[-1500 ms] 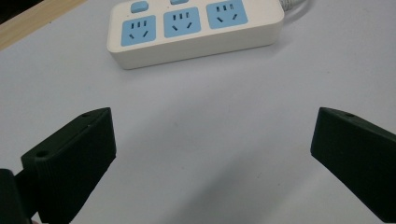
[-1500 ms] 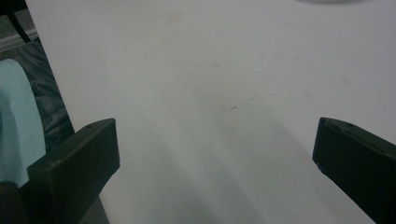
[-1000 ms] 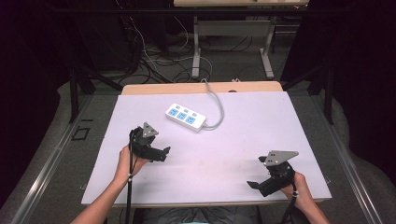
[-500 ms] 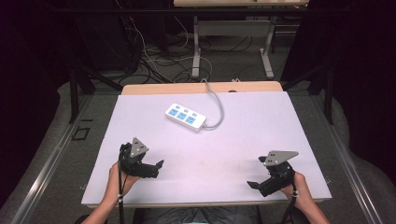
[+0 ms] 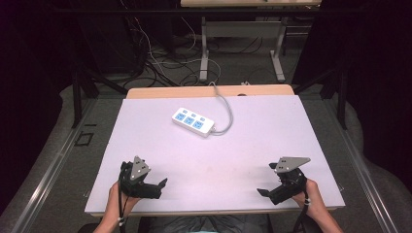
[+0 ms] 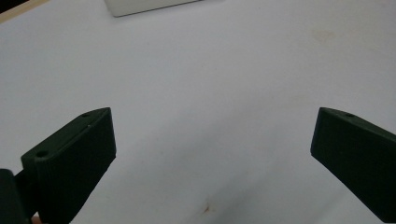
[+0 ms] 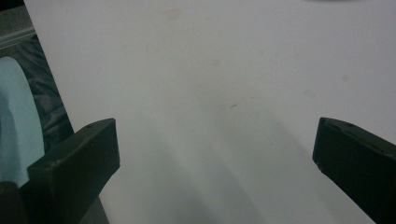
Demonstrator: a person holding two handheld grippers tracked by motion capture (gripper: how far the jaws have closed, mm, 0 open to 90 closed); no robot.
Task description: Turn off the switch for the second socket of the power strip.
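At table's near edge, left tool (image 5: 158,187) and right tool (image 5: 265,191) wide, power strip (image 5: 193,121) well beyond.

- One white table (image 5: 272,145).
- One white power strip (image 5: 193,122) lying on it, with three blue socket groups on its face and one grey cord (image 5: 224,104).
- Two hand-held grippers: left gripper (image 5: 158,188) and right gripper (image 5: 265,186), each with two black jaws spread wide apart.
- Two grey three-cornered plates, one atop each gripper.
- Two hands, one per gripper.
- One second table (image 5: 243,3) at the far edge.
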